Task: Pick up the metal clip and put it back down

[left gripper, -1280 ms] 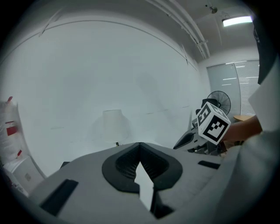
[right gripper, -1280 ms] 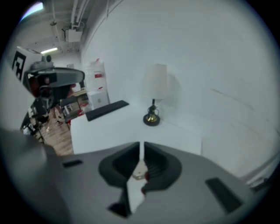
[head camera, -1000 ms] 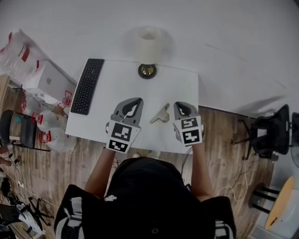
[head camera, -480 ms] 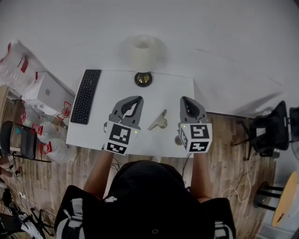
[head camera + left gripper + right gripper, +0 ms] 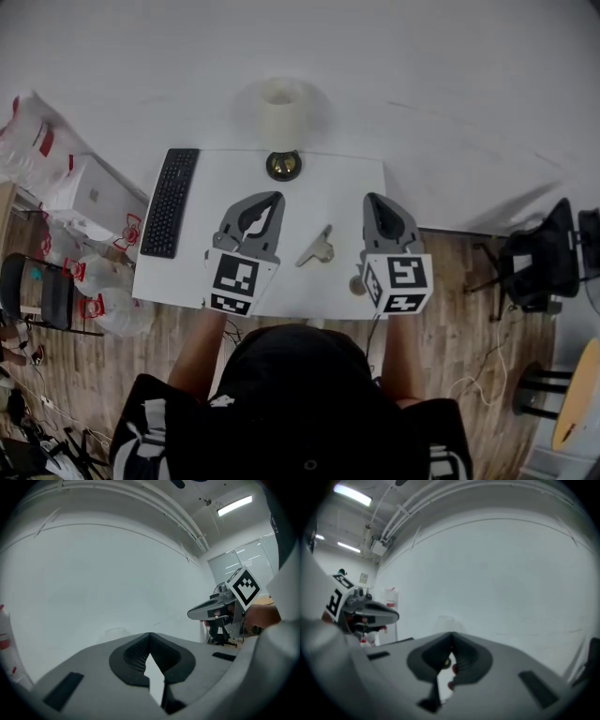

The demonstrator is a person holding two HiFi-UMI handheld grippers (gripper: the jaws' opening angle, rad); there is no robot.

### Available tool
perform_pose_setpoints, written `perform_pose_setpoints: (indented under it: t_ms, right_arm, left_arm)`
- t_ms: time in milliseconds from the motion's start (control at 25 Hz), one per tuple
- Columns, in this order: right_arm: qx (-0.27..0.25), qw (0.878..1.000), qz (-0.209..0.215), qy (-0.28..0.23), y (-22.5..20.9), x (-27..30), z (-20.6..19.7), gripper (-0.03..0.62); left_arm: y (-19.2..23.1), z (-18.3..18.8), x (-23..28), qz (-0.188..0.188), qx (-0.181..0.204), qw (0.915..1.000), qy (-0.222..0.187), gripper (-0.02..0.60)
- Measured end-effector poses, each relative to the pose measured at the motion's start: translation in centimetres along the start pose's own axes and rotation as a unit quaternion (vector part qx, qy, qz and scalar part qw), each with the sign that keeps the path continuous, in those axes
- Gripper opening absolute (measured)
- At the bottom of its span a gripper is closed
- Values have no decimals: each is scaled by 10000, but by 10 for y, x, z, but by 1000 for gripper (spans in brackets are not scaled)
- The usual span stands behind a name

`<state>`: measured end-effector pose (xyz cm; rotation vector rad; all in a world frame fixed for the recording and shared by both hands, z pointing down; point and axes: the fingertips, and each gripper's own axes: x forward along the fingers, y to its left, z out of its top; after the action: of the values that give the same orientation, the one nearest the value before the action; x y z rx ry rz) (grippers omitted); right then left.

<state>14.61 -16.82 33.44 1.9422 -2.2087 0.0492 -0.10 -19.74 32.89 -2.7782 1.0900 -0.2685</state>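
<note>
My left gripper point(image 5: 270, 200) and right gripper point(image 5: 379, 202) closed, empty | metal clip point(image 5: 317, 249) between them: likely light, stiff, slick | I'd pinch mid-body.

1. i see the table point(image 5: 221, 178) below me, its far edge at the wall;
2. the keyboard point(image 5: 171, 201) lies along the table's left end;
3. the lamp point(image 5: 283, 117) stands at the far edge, near the middle;
4. the metal clip point(image 5: 317, 248) lies on the table, nearer me than the lamp, well right of the keyboard;
5. the left gripper point(image 5: 270, 199) is left of the clip and the right gripper point(image 5: 375, 201) right of it, both apart from it;
6. a chair point(image 5: 539, 262) stands on the floor far right; bags point(image 5: 103, 281) lie on the floor left of the table
</note>
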Motion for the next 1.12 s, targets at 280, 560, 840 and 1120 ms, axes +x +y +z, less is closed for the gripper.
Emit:
perform_pose_setpoints:
  t_ms: [280, 560, 840, 1120]
  right_arm:
    - [-66, 10000, -5, 16, 3, 3, -1, 35]
    - [-77, 10000, 37, 13, 4, 3, -2, 35]
    - [-97, 9999, 77, 84, 3, 4, -6, 35]
    - [-118, 9998, 107, 121, 2, 2, -8, 35]
  left_arm:
    - [4, -1, -1, 66, -36, 10000, -10, 21]
    - [3, -3, -1, 64, -97, 9999, 21, 21]
    - [1, -5, 1, 55, -99, 9999, 59, 21]
    - [-3, -6, 3, 45, -82, 9999, 102, 21]
